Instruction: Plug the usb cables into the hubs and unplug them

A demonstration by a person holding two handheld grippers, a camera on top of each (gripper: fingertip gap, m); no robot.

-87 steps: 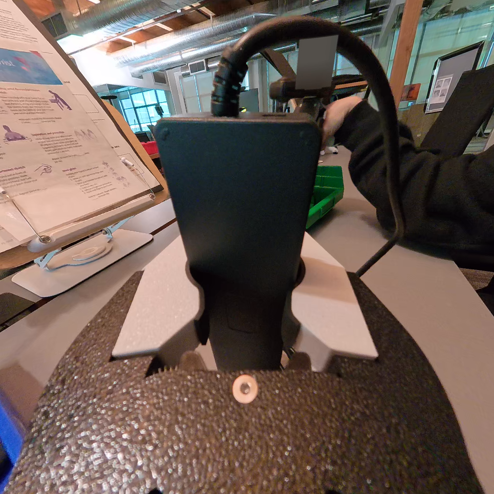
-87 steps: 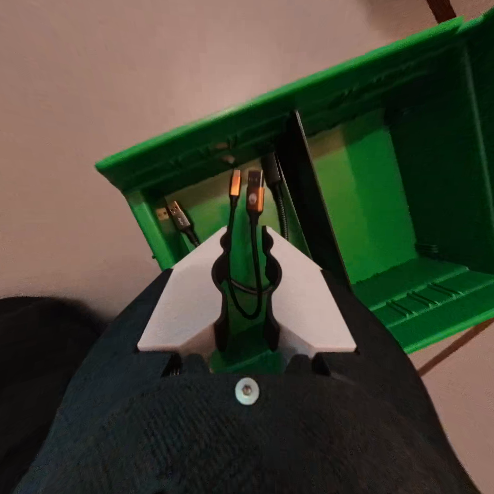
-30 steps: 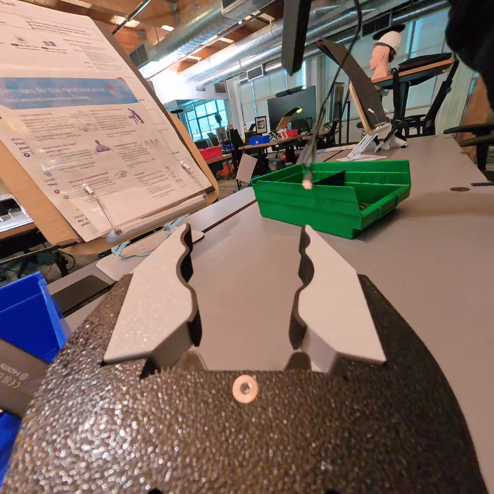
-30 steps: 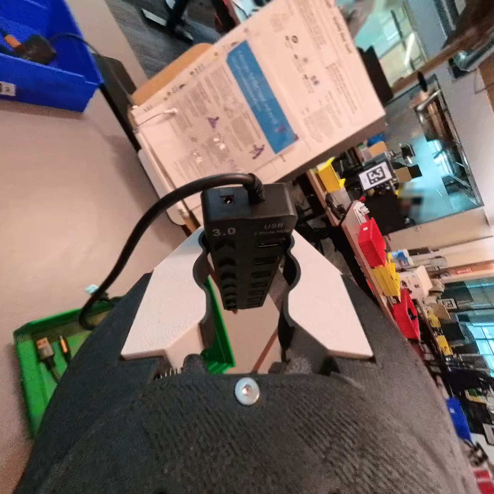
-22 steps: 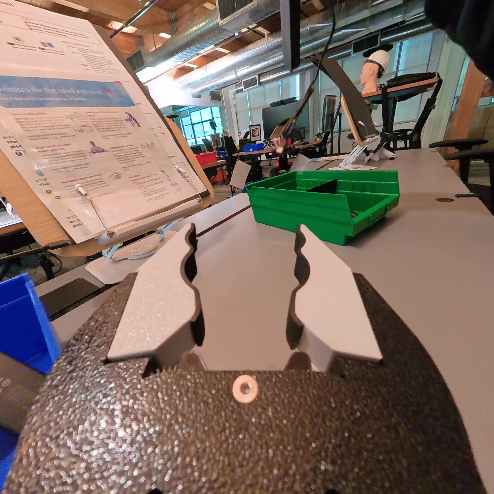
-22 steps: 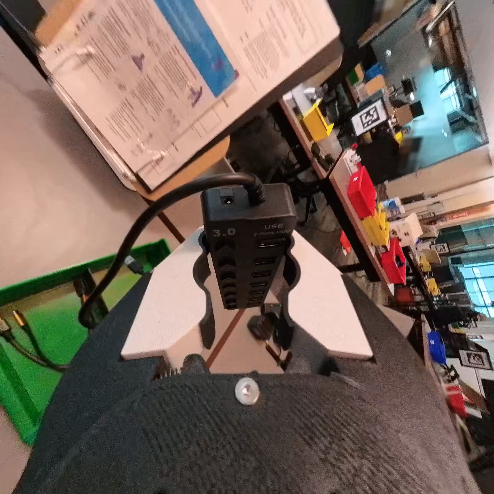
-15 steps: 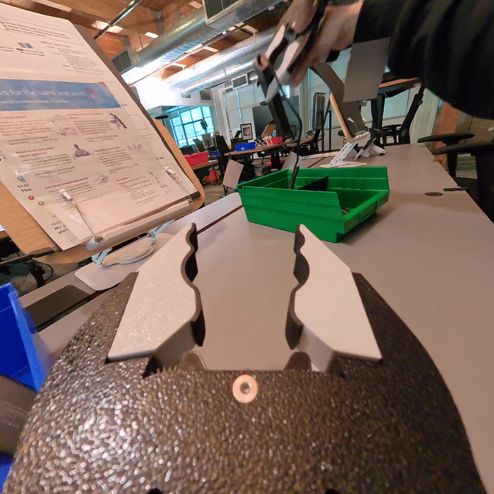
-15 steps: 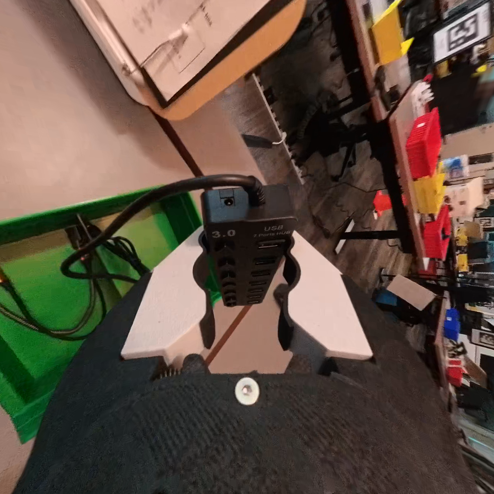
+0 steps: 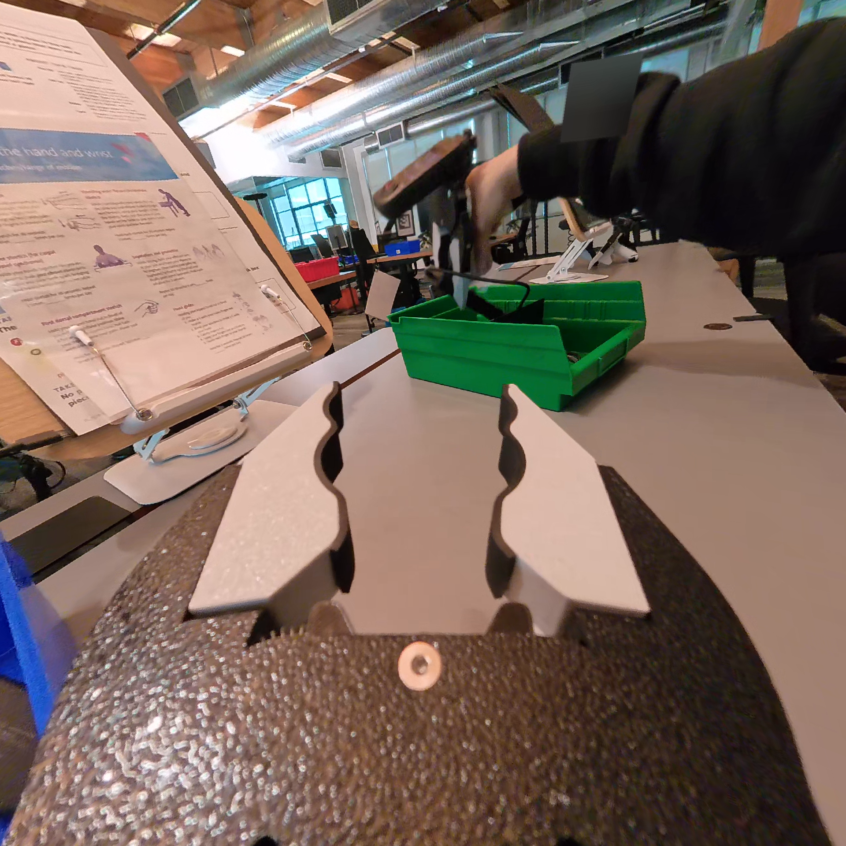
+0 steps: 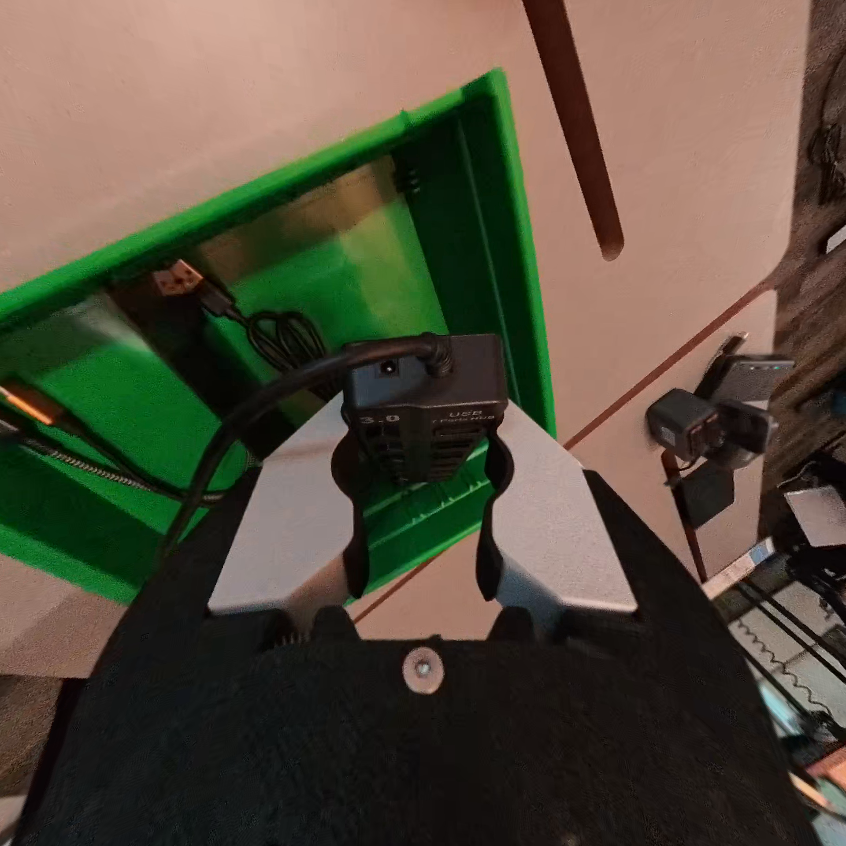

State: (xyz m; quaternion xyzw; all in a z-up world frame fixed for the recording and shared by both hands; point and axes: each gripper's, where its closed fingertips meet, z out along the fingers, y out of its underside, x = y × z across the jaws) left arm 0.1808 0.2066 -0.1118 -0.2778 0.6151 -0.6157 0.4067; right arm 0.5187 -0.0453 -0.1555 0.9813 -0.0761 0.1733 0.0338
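My left gripper hangs low over the bare table, jaws wide, nothing between them. Left of it a paper stand leans by the table's left edge. Farther on sits the green bin. My right gripper is above that bin, pinching the black hub by its sides, over the right compartment, where a coiled cable lies.
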